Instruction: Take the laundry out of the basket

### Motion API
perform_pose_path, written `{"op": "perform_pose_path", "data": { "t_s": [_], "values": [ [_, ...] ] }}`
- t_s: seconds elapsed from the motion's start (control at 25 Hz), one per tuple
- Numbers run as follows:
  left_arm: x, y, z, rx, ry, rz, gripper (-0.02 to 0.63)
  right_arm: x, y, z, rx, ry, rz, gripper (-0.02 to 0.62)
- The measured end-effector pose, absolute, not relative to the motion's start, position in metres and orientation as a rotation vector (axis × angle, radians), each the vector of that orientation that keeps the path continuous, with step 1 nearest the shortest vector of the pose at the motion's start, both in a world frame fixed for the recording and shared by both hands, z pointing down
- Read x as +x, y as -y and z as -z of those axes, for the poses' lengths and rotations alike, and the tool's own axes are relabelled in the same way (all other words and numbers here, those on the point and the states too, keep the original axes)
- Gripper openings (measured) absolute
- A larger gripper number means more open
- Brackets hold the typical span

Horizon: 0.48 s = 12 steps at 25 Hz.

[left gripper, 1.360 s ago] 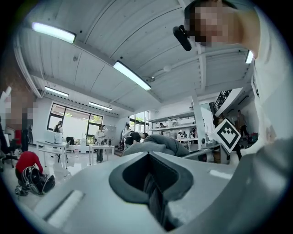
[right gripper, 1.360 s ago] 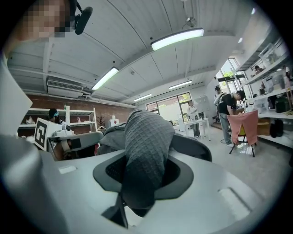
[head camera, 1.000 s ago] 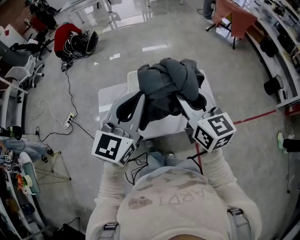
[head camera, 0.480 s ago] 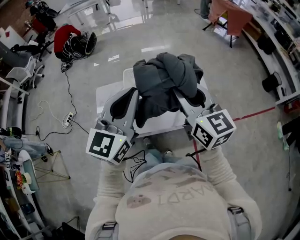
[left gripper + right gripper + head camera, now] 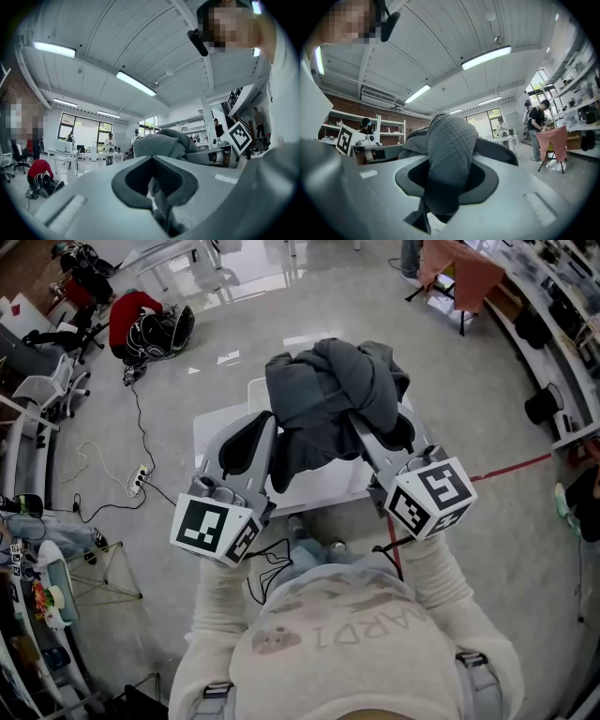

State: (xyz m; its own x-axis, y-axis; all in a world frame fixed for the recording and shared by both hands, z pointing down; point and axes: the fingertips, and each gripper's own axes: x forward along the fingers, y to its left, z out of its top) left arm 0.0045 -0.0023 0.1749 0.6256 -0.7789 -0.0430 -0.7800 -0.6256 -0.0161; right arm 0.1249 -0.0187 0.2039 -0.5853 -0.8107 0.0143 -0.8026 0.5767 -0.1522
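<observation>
We see a glossy grey floor bearing a white basket, a red-and-black backpack, a white power strip with trailing cables, and a red tape line.

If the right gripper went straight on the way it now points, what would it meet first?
Only the grey garment that the right gripper itself grips; past it the way looks free, though depth is unclear.

You have two tools, the left tool and the right tool, one grey laundry bundle, one white basket, and one red bag on the floor far left.
</observation>
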Motion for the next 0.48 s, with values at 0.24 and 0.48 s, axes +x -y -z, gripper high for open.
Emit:
{"op": "perform_pose_path", "data": {
  "t_s": [0.24,0.48],
  "values": [
    [-0.0003,0.0028,-0.1723,-2.794,-1.341,-0.055,0.000,0.1211,0.0178,-0.1998,-1.402,-2.729,0.211,0.158],
    [-0.0055,0.0045,-0.1736,-2.795,-1.344,-0.065,0.000,0.1179,0.0188,-0.1997,-1.405,-2.725,0.199,0.158]
  ]
}}
